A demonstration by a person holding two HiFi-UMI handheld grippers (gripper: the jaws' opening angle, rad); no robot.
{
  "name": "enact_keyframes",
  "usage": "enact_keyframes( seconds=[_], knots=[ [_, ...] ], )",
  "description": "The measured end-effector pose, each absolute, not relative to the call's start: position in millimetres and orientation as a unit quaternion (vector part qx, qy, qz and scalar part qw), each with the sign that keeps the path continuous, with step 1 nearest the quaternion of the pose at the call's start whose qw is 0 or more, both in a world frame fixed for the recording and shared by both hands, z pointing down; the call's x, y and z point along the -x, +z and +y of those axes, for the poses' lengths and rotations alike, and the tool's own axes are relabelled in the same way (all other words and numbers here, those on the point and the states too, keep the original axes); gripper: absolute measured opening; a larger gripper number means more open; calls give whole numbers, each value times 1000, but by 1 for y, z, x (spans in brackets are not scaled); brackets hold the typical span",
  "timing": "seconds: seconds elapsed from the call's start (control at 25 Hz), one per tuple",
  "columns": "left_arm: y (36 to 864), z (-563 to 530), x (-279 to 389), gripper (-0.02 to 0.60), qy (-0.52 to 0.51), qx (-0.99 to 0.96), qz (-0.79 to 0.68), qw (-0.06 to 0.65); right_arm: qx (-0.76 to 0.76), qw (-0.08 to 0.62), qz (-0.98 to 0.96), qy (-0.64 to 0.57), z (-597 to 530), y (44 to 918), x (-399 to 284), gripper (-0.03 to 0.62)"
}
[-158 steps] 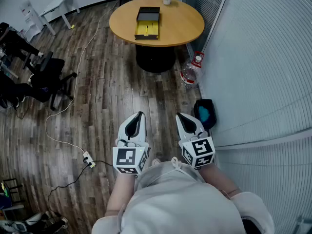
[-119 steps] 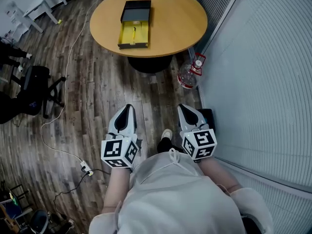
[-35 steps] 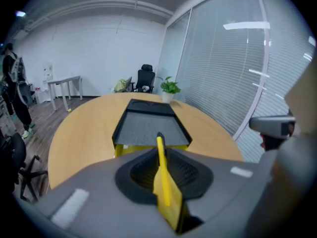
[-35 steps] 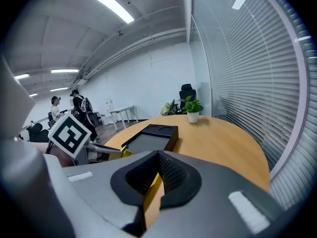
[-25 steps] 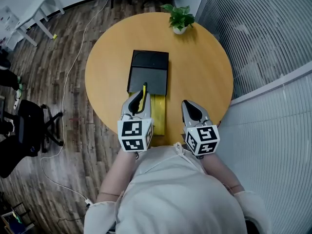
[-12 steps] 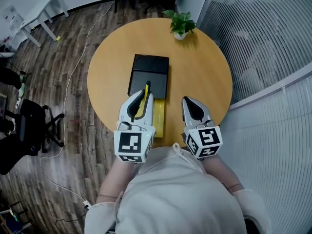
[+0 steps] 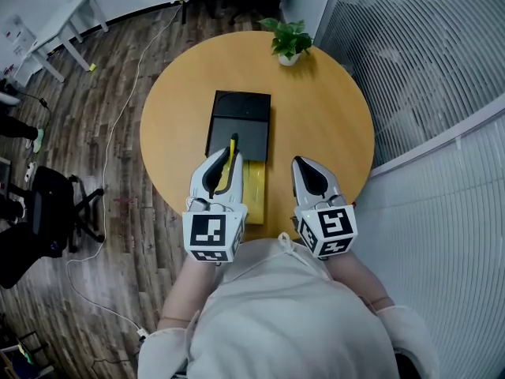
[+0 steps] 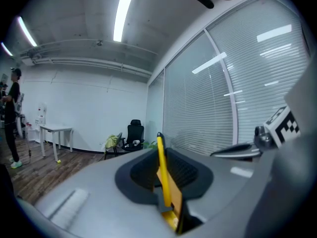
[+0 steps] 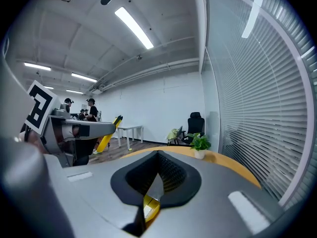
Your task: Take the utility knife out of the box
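A black box lies on the round wooden table, with its yellow inner tray slid out toward me. My left gripper hangs above the tray's left side, shut on the yellow utility knife. The knife's dark tip sticks out past the jaws. In the left gripper view the utility knife stands edge-on between the pads of the left gripper. My right gripper hovers to the right of the tray, shut and holding nothing; in the right gripper view its jaws meet in a line.
A small potted plant stands at the table's far edge. A blind-covered glass wall runs along the right. On the wooden floor to the left are a black office chair, a cable and a white desk.
Both grippers have risen toward the head camera. The left one keeps the knife clamped, now higher above the tray. In the oldest frames the table was still far ahead.
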State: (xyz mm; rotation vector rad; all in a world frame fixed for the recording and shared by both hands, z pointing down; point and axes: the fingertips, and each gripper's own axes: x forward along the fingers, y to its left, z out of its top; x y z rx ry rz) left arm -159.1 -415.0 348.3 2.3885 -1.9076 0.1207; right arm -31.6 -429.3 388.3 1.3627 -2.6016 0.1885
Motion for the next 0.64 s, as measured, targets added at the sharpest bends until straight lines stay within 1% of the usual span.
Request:
enact_keyframes(
  seconds=[0.44,0.64],
  knots=[
    [359,-409,154,52,32,-786,-614,63,-463,99,-878,66,-419,390,27,0],
    [360,-399,152,52,39,-788,-612,57,-464,104,-877,73,-408,395,29,0]
  ],
)
